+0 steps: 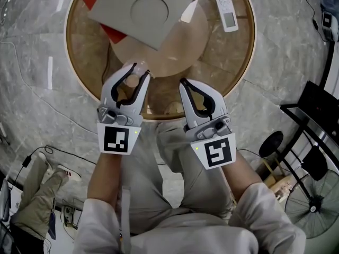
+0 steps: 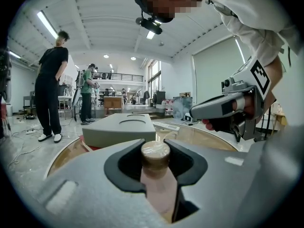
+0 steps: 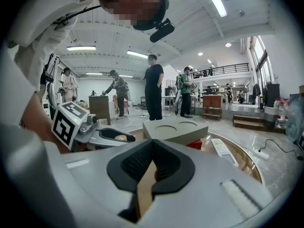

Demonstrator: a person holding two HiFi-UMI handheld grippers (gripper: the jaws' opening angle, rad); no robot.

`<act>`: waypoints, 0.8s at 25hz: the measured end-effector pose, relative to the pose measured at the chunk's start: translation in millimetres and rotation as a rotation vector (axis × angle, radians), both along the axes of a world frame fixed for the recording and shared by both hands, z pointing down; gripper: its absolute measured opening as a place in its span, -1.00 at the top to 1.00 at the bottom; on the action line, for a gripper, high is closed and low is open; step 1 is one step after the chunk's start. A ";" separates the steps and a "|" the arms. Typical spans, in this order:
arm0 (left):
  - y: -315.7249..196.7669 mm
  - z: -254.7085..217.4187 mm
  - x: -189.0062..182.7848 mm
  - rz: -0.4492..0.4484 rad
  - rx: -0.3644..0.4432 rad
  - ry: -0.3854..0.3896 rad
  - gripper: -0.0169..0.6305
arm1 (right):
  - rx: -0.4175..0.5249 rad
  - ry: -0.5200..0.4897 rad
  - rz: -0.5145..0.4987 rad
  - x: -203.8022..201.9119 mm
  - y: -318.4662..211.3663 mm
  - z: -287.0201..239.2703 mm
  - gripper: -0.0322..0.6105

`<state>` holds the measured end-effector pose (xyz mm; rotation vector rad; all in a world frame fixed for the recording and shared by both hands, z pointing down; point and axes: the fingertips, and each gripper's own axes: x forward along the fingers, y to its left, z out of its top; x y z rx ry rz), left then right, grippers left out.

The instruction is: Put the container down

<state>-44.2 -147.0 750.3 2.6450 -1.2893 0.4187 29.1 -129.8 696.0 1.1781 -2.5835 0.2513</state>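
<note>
Between the fingers of the left gripper (image 2: 155,145): a small pale-pink container with a round tan lid (image 2: 155,156) stands upright. Its lid is level with the fingertips and its body runs down between the dark pads.
Left fingers: about half open and pressed on the container from both sides just under the lid, so it is held, not merely framed.
Right fingers: the right gripper (image 3: 152,145) has its tips together, with only a thin slit below them and nothing in it. It touches nothing and hangs beside the left one, apart from it.
Under the fingers: the near edge of the round brown table with a pale rim (image 1: 253,41). Both pairs of tips reach just over that edge. No view shows whether the container's base touches the top.
Task so far: the container is at the table and low over it, so I judge the lowering nearly done.
Task left: seat the base on the table, part the left fingers, and draw them back clear of the lid.
Beyond the fingertips: a grey moulded-cardboard tray with round hollows (image 1: 140,9) lies on a flat red thing (image 1: 112,34) towards the table's far side, apart from the tips.
Beyond and right of the right fingertips: a white remote control (image 1: 225,7) lies at the far rim.
Farthest: people stand on the hall floor, well past the table.
</note>
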 end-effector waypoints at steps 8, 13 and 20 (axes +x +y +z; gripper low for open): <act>0.7 0.5 -0.8 -0.009 0.010 0.007 0.56 | -0.005 -0.003 -0.005 -3.0 4.3 6.0 0.89; 1.0 -0.1 0.0 -0.012 0.012 0.004 0.56 | -0.007 0.002 -0.008 0.7 4.5 6.7 0.89; 2.8 -5.4 -0.1 -0.009 0.036 0.026 0.32 | -0.001 0.001 -0.007 2.0 3.5 3.6 0.89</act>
